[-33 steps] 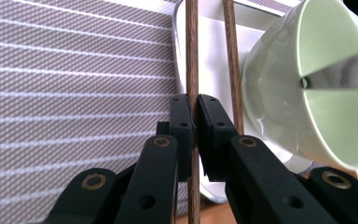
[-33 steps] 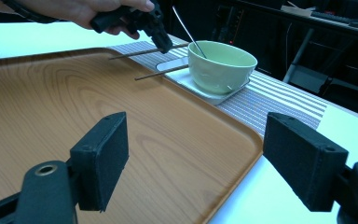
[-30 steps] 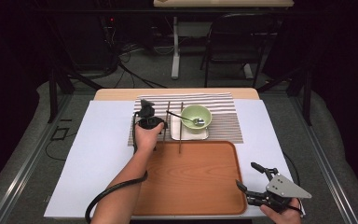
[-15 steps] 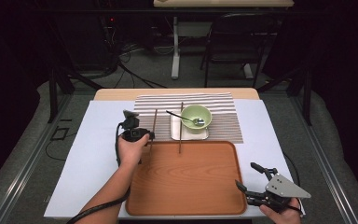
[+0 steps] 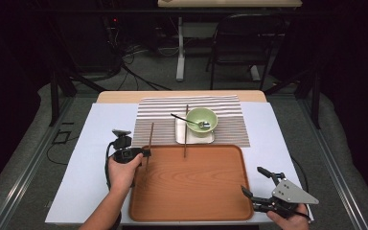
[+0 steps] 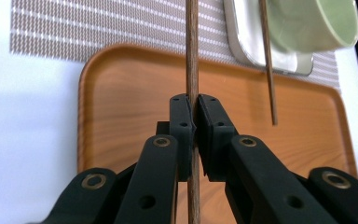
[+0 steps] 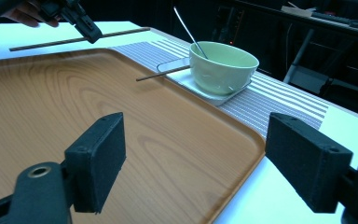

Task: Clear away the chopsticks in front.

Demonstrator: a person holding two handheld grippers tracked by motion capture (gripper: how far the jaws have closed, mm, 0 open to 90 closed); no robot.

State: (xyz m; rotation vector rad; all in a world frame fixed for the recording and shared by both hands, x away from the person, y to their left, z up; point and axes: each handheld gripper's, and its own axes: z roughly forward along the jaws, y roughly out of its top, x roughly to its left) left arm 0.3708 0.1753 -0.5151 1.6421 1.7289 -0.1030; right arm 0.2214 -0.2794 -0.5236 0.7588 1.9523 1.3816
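Note:
My left gripper (image 5: 145,153) (image 6: 193,101) is shut on a thin brown chopstick (image 5: 150,134) (image 6: 192,51), gripped near its middle above the left rim of the wooden tray (image 5: 191,191) (image 6: 130,107). A second chopstick (image 5: 186,132) (image 6: 269,70) leans from the small white plate (image 5: 181,136) onto the tray's far rim. A green bowl (image 5: 201,120) (image 7: 221,65) with a spoon (image 5: 184,118) sits on that plate. My right gripper (image 5: 252,180) (image 7: 203,163) is open at the tray's near right corner, nothing between its pads.
A striped placemat (image 5: 220,108) lies under the plate behind the tray. A pale sheet (image 5: 91,143) covers the table (image 5: 124,96). Beyond the table stand a chair (image 5: 247,43) and desk legs, with cables on the floor.
The left gripper has carried its chopstick leftward and toward the person, from over the placemat to the tray's left rim. The right gripper has stayed put.

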